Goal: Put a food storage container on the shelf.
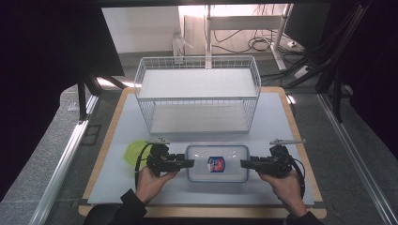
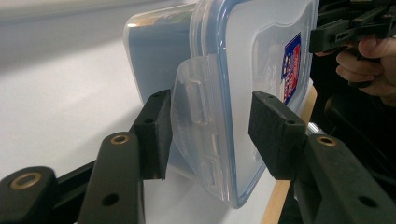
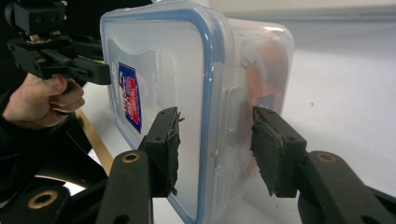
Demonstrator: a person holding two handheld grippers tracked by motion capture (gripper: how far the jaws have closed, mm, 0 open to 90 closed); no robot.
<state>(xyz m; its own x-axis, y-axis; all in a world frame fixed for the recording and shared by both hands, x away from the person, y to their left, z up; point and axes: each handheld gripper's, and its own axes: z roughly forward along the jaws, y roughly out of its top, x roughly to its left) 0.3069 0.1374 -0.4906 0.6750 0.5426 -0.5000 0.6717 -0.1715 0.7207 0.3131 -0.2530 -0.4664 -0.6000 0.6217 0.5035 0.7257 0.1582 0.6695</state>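
A clear plastic food container (image 1: 217, 163) with a blue-rimmed lid and a red-and-blue sticker lies flat near the table's front edge. My left gripper (image 1: 190, 163) is at its left end, and its jaws straddle the end's clear latch flap (image 2: 196, 116). One pad (image 2: 156, 135) lies close beside the flap, and a small gap separates the other from the lid. My right gripper (image 1: 244, 163) straddles the right end of the container (image 3: 219, 93), with narrow gaps beside both pads. Orange contents (image 3: 268, 70) show through the wall.
A white wire basket shelf (image 1: 197, 93) stands behind the container, mid-table. A yellow-green round item (image 1: 133, 152) lies left of my left gripper. The grey mat (image 1: 277, 117) has a wooden border all round.
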